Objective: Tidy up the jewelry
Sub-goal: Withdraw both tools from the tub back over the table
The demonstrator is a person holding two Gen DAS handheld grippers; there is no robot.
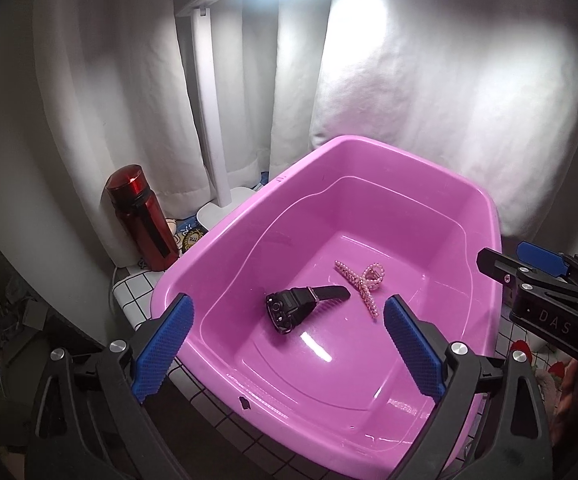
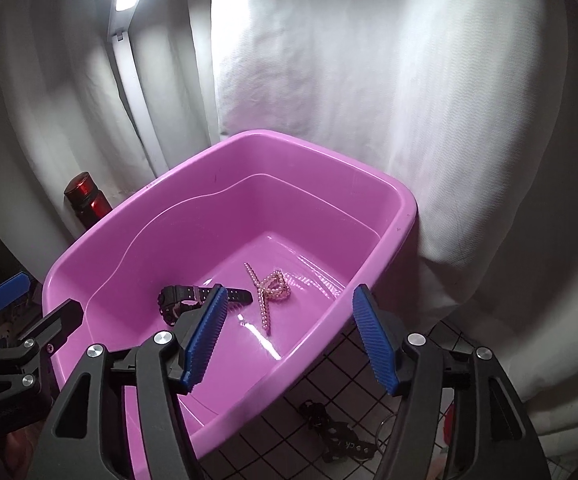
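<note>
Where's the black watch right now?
The black watch lies on the floor of the pink tub, just left of the beaded hair clip, strap tip nearly touching it, in both wrist views.

Black watch [image 2: 193,298] and pearl clip [image 2: 271,292] (touching) lie in pink tub [image 2: 329,168].
</note>
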